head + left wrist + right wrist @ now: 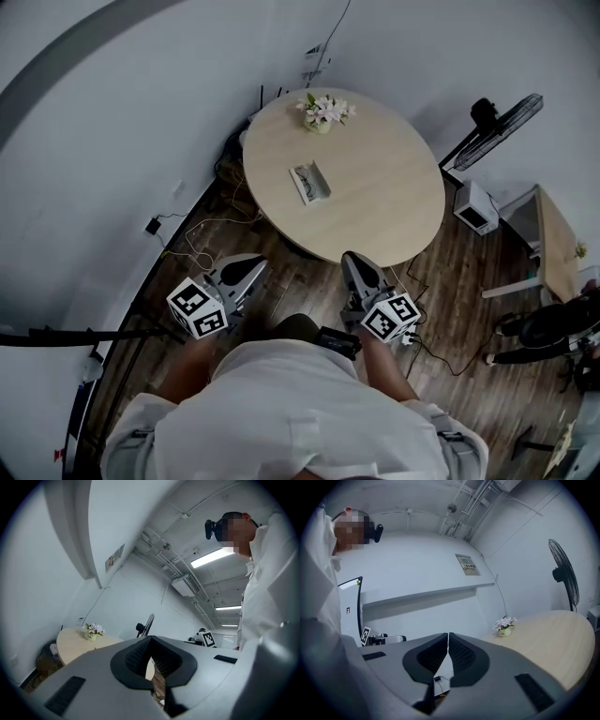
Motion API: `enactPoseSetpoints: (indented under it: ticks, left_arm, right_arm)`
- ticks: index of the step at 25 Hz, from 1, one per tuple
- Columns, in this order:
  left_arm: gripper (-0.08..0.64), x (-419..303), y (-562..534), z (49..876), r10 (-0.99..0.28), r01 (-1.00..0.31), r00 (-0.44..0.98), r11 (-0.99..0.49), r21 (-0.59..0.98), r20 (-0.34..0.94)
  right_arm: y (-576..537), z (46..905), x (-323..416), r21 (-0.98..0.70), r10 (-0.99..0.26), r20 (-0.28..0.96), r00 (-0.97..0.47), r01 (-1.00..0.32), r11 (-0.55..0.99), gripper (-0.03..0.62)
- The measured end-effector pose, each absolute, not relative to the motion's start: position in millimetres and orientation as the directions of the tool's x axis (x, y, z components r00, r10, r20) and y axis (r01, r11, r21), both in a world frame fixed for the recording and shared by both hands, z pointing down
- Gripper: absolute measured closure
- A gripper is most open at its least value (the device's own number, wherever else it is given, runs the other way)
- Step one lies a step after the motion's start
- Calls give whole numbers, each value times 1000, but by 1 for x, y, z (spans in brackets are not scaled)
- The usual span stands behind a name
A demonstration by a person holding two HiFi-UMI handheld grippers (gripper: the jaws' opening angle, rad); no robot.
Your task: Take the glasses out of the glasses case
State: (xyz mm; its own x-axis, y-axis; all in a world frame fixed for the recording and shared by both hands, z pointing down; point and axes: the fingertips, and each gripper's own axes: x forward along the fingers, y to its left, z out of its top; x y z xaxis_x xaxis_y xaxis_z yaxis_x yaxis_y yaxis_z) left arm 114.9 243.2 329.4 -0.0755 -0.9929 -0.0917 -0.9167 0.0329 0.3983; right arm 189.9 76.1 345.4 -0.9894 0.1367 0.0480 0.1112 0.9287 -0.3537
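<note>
one round table fills the upper middle of the frame. on it there is one open glasses case, one pair of glasses inside that case, and one pot of flowers at the table's top edge. two tools show in the lower half: the left tool and the right tool. there are two marker cubes, the left cube and the right cube. at the upper right stands one fan, with one white box on the floor below it. one smaller wooden table sits at the right edge.
</note>
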Motion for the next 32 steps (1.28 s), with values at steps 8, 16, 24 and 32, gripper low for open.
enactPoseSetpoints:
  ticks: [8,16,24,32]
  left_arm:
    - [548,53,198,351,-995,-902,-71,34,430,-70]
    - [548,-23,127,351,-998,-900,-61,50,433,-11]
    - [548,-95,73,358,-996,-900,-92,91,425,17]
    - [548,-136,25,378,-994,-920,-60,92,381,94]
  right_arm:
    - [38,367,132,-368,136,57,-989,106,924,566]
    - [-23,377,54,-399,145,70,-987,106,911,566]
    - [-70,399,-1,-417,181,111,-977,120,901,566]
    - [-92,429,-41,-422,176,122,-977,109,900,566]
